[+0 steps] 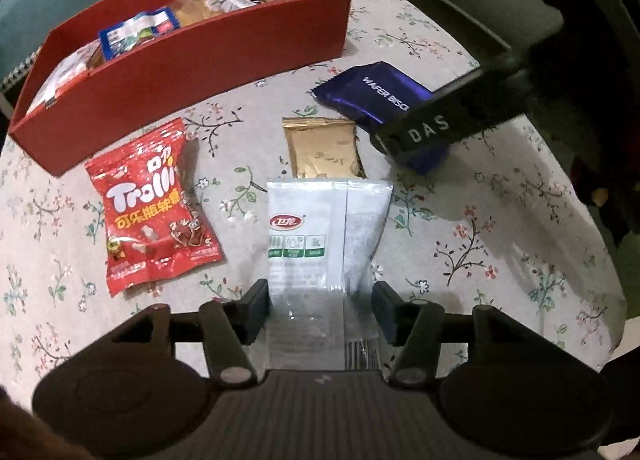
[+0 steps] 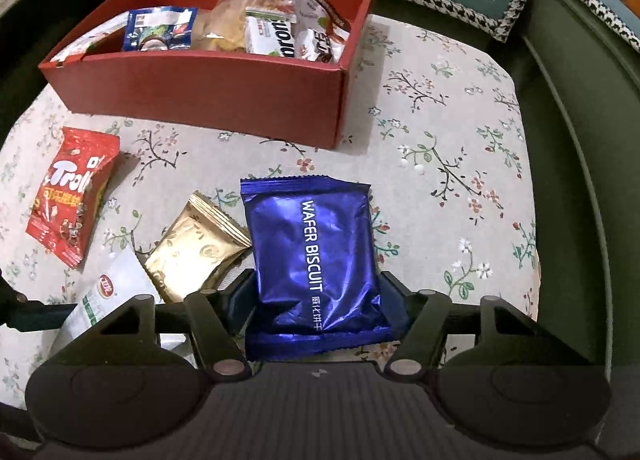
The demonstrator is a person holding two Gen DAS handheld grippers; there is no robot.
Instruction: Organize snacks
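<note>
Between the right gripper [image 2: 318,302] fingers: blue wafer packet [image 2: 316,256], long axis running forward toward the red box [image 2: 224,88]; fingers look clenched on its sides. Left gripper [image 1: 320,310] fingers straddle the white packet [image 1: 320,244], gaps visible, released. Both packets lie on the surface. Judgement: right side nearer to a lift.

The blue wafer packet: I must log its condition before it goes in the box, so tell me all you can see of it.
The blue wafer packet is shiny foil, crinkled, with serrated end seals and white "WAFER BISCUIT" lettering. It looks sealed and lies flat on the floral tablecloth, between the fingers of the right gripper, near the gold packet.
</note>
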